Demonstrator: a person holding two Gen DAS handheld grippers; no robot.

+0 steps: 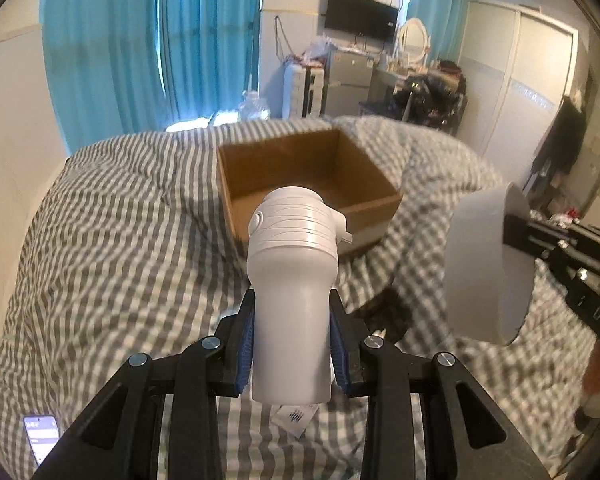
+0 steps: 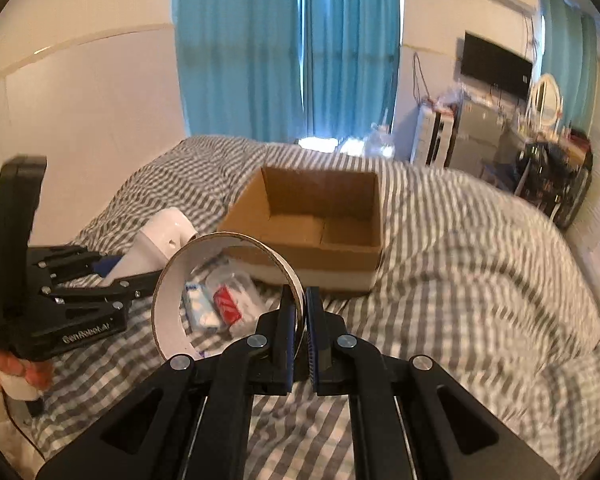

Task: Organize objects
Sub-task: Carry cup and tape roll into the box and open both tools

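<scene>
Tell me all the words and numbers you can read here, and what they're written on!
"GenRobot.AI" in pale letters on the side of the left tongs.
"DA", the start of a word cut off by the picture edge, on the side of the right tongs.
Phone on the bed: screen lit, writing too small to read.
Paper tag under the white bottle: dark marks, not readable.
Red packet on the bed: too blurred to read.
</scene>
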